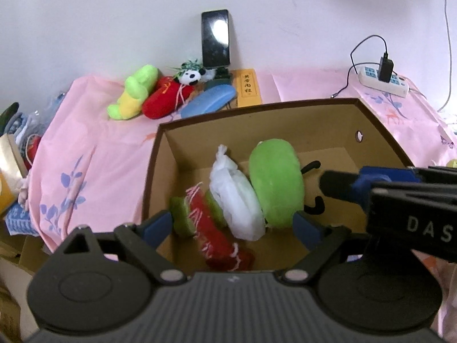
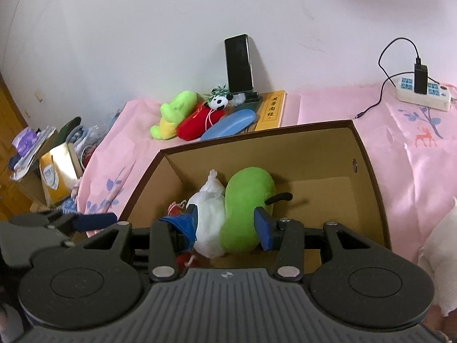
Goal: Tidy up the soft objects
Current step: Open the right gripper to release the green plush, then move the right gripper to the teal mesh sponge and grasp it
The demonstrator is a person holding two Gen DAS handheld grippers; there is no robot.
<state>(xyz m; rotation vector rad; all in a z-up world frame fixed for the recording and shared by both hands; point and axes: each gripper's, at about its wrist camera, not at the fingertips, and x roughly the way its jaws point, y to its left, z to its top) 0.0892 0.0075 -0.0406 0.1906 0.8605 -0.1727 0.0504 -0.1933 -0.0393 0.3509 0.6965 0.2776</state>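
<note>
A brown cardboard box [image 1: 160, 154] [image 2: 368, 154] holds a green plush [image 1: 275, 180] [image 2: 245, 208], a white soft bundle [image 1: 238, 200] [image 2: 210, 223] and a red-and-green plush with white yarn [image 1: 208, 228]. My left gripper [image 1: 232, 224] is open above the box, its jaws wide around these toys. My right gripper [image 2: 228, 225] is open, its blue pads beside the white bundle and the green plush; it also shows in the left wrist view [image 1: 337, 187]. On the pink cloth behind lie a green-yellow plush [image 1: 132, 93] [image 2: 174, 114], a red plush [image 1: 165, 97] [image 2: 200, 123] and a panda [image 1: 191, 75] [image 2: 218, 101].
A phone [image 1: 215, 38] [image 2: 238, 64] leans on the wall. A blue case [image 1: 208, 101] [image 2: 228, 124] and a yellow book [image 1: 248, 87] [image 2: 271, 110] lie by the toys. A power strip [image 1: 382, 81] [image 2: 422, 90] sits at right. Clutter [image 2: 42, 154] stands left of the table.
</note>
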